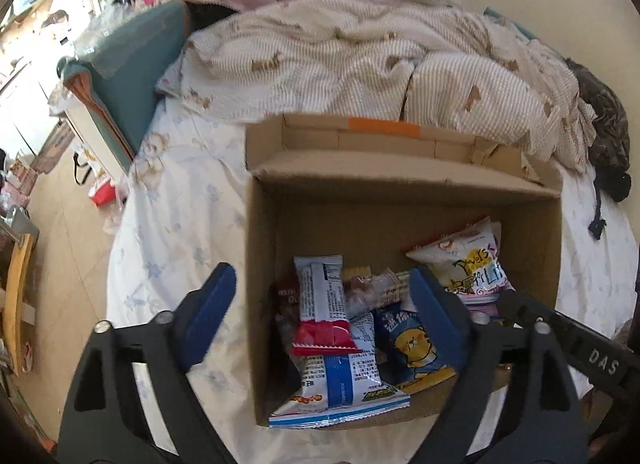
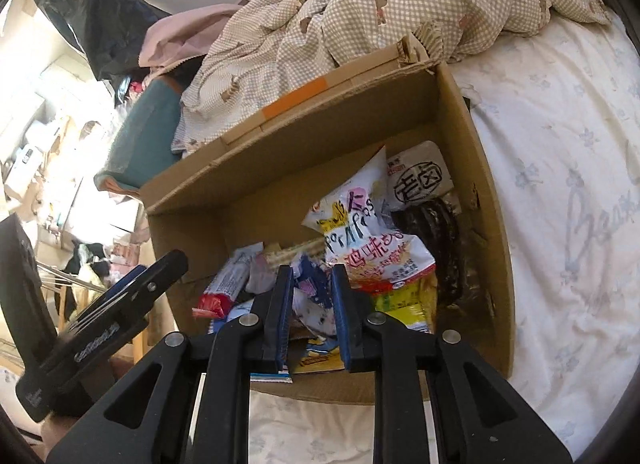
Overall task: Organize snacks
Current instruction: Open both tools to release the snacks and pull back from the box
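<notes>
Open cardboard box (image 1: 264,248) sits on the floral bedsheet (image 1: 176,224), near a rumpled checked duvet (image 1: 360,60); the snacks lie piled inside it: a red-and-white bar wrapper (image 1: 324,304) on top at left, a blue packet with a yellow cartoon bear (image 1: 416,344) beside it, and a white crisp bag with coloured lettering (image 1: 468,264) toward the far right corner. Left gripper (image 1: 324,304) hangs over the box's left wall, jaws spread wide, one finger outside the box and one above the snacks, nothing between them. Right gripper (image 2: 312,300) hovers over the pile with jaws narrowed to a small gap; a crumpled white wrapper (image 2: 316,312) shows in that gap, but I cannot tell whether it is pinched.
</notes>
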The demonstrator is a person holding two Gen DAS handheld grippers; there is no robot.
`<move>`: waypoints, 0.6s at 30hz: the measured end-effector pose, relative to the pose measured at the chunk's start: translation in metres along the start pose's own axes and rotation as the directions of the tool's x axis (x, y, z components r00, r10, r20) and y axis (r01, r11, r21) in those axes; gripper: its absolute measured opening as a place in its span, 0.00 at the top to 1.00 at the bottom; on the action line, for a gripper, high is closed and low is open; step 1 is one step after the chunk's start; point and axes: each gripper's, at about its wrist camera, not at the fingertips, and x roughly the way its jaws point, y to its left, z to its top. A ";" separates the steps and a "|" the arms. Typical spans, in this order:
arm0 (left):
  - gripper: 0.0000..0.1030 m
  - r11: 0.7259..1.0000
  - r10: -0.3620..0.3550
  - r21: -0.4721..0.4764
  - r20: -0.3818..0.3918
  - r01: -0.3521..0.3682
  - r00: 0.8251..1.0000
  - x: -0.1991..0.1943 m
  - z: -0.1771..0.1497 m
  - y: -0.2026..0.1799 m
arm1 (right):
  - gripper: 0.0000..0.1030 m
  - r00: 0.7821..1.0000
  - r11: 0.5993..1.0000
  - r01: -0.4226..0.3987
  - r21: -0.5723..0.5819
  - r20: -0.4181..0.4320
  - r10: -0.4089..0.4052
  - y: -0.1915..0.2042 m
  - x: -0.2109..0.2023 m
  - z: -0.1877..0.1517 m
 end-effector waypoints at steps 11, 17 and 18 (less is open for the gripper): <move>0.12 1.000 0.015 0.012 0.114 -0.017 0.993 -0.054 -0.005 0.017 | 0.19 0.989 0.999 0.046 -0.026 0.140 -0.042 0.009 -0.037 -0.002; 0.12 1.000 -0.008 -0.007 0.144 0.009 0.990 -0.089 -0.022 0.029 | 0.11 0.972 0.998 0.038 -0.042 0.235 -0.027 0.025 -0.079 -0.021; 0.12 1.000 -0.008 -0.009 0.152 0.010 0.988 -0.095 -0.025 0.031 | 0.11 0.969 0.998 0.043 -0.055 0.247 -0.029 0.028 -0.085 -0.026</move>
